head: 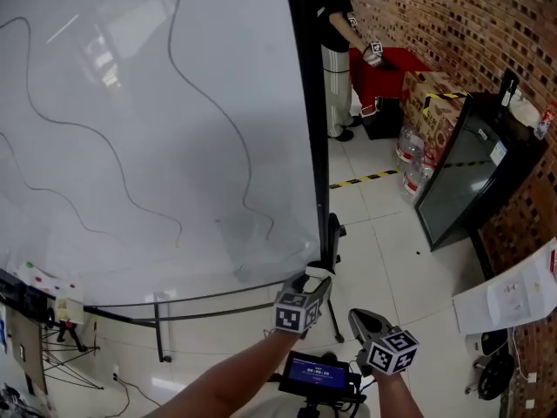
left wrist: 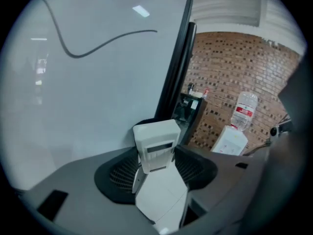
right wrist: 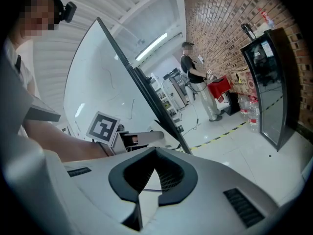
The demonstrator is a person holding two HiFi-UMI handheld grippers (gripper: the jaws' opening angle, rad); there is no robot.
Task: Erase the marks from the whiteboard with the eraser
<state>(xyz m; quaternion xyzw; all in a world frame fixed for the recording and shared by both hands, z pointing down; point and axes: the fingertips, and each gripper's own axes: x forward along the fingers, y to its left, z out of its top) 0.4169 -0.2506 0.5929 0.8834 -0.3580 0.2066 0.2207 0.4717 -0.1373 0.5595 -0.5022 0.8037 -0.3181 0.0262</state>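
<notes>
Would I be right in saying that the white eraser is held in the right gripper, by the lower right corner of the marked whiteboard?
Not quite: the eraser is held in the left gripper, as the left gripper view shows; the right gripper is shut on nothing. It is indeed by the lower right corner of the marked whiteboard.

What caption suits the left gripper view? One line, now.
Left claw grips a white eraser beside the whiteboard, one curved mark above, brick wall behind.
</notes>
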